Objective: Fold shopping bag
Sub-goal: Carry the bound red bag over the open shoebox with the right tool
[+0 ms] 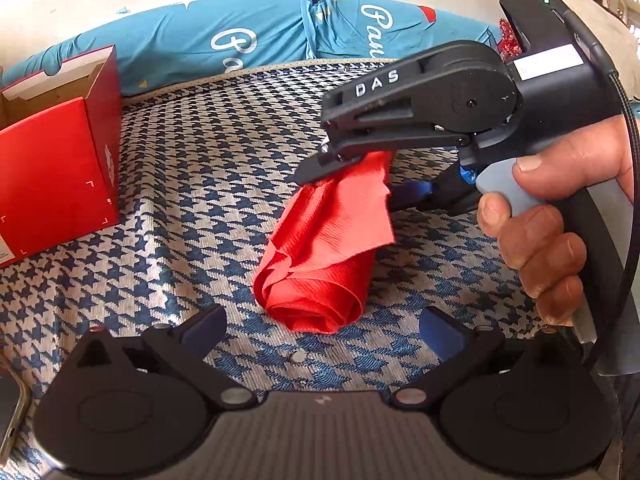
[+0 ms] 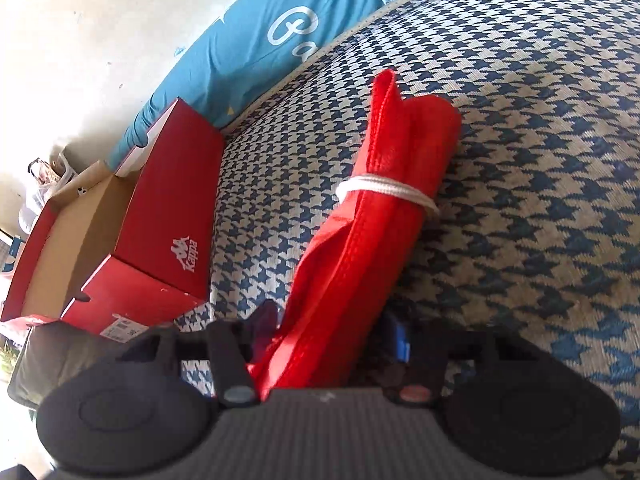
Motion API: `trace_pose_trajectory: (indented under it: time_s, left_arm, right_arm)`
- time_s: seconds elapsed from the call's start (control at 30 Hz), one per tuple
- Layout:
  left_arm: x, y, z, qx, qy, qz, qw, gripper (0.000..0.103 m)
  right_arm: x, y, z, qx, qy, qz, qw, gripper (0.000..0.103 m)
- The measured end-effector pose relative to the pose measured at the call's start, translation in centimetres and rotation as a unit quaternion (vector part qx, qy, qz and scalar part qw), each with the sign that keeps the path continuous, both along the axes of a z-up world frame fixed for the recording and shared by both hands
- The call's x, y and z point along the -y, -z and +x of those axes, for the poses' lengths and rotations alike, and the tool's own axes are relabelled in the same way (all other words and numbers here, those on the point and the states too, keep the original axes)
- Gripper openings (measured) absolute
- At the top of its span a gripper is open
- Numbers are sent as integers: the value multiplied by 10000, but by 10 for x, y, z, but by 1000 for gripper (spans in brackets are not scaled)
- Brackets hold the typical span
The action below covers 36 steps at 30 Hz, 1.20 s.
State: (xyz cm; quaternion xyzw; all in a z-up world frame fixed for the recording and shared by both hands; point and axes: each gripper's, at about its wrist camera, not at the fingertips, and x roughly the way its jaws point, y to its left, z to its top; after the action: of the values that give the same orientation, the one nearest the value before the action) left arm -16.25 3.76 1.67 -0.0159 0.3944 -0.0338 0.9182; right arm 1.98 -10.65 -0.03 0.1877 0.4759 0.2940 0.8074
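A rolled red shopping bag (image 1: pixel 320 256), bound by a white cord (image 2: pixel 386 192), is clamped at one end by the right hand-held gripper (image 1: pixel 320 168) on the houndstooth mattress (image 1: pixel 200 168); the left hand-held gripper (image 1: pixel 320 332) is held apart just near of it. The soft, light fabric is judged best gripped at the roll's ends.

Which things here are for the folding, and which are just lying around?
For the job:
- rolled red fabric shopping bag
- white cord around it
- right gripper, clamping the bag
- left gripper, open

Lying about:
- red cardboard shoebox
- blue printed cushion
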Motion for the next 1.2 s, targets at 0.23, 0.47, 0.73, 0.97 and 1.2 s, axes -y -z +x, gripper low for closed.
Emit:
trace_pose_trajectory:
  time_s: [0.23,0.47,0.73,0.97,1.2]
  left_arm:
    - [-25,-16,5,95,-139,-123,9998,103]
    - [-53,-51,2,418,-21,-8,9991,103]
    - [-105,-107,2,810,-347,154,9960,103]
    - [-160,-138,1,1051,-680,-212,9919,103]
    - [-192,-138,4,1246,-929,-216,9876,103]
  right_arm:
    - [-14,-15,1,333,-53,204,9992,35]
    - [-35,-67,6,811,-391,696,9935,35]
    - [-96,-131,21,1236,-1101,1002,9811,35]
    - [-162,-168,37,1509,-1549,909,9721,35]
    - [-226,-161,53,1294,-1808,515,9736,35]
